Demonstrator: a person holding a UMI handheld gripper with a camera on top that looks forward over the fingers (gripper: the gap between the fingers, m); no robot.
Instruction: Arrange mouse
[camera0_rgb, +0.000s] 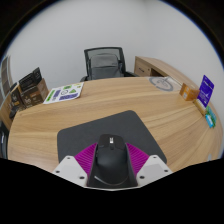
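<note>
Black and glossy, the mouse (108, 161) sits right between the gripper (110, 163) fingers, and the purple pads (87, 157) press against its flanks on both sides, so the gripper is clamped on it. The mouse's nose points away from the camera, its scroll wheel just visible on the top. Underneath it lies a dark grey mouse mat (103, 133), which spreads out ahead of the fingers on the wooden tabletop (150, 105); whether the mouse is resting on the mat or lifted just clear of it, I cannot tell.

Beyond the mat, the tabletop curves off in pale wood grain. Across it stands a black mesh office chair (105, 63), pushed up to the far edge. Left of the chair, a green and white leaflet (64, 94) lies flat on the wood, with some upright boxes (28, 88) stacked farther left. Off to the right, near the tabletop's edge, stands a purple card (205, 89), and a wooden cabinet (152, 65) sits behind against a white wall.
</note>
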